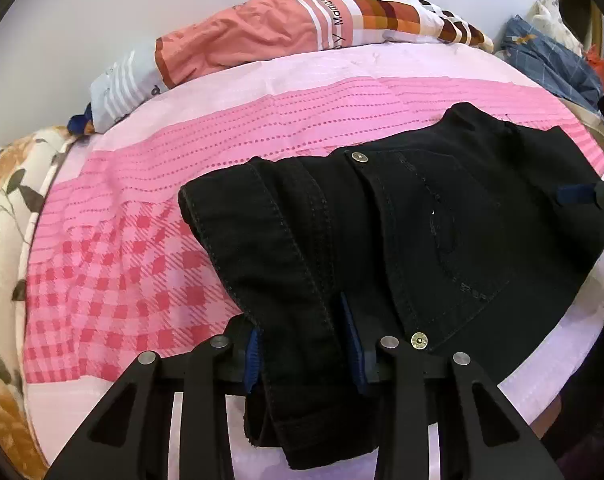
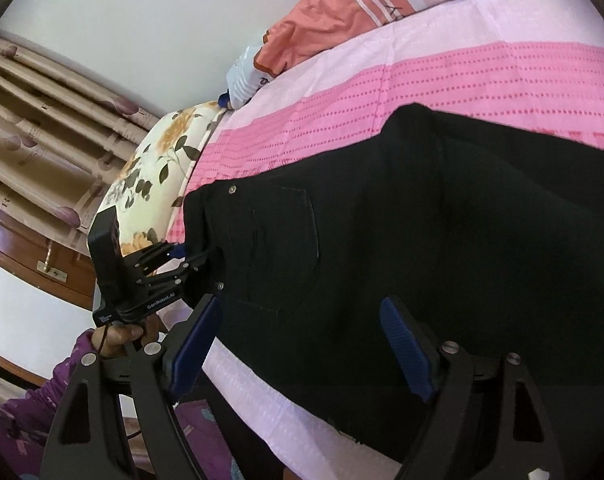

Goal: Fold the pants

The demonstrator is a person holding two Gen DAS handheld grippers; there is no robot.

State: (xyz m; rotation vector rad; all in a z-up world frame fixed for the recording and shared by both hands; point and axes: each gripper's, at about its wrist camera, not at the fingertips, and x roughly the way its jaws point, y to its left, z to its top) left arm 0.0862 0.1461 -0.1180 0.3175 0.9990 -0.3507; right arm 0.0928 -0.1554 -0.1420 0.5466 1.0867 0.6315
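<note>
Black pants (image 1: 442,216) lie folded on the pink bedsheet (image 1: 150,240), waistband toward the near edge, with brass rivets showing. My left gripper (image 1: 304,344) has its blue pads on either side of a hanging strip of the waistband and is shut on it. It also shows in the right wrist view (image 2: 186,258) at the pants' (image 2: 402,248) left edge. My right gripper (image 2: 302,344) is open, its blue fingers (image 2: 406,344) spread above the pants' near edge, holding nothing. Its tip (image 1: 578,194) shows at the far right of the left wrist view.
A patterned pillow (image 1: 286,28) lies at the head of the bed. A floral cushion (image 2: 154,168) sits at the bed's left side. A pile of clothes (image 1: 554,52) is at the far right. Curtains (image 2: 42,128) hang at the left.
</note>
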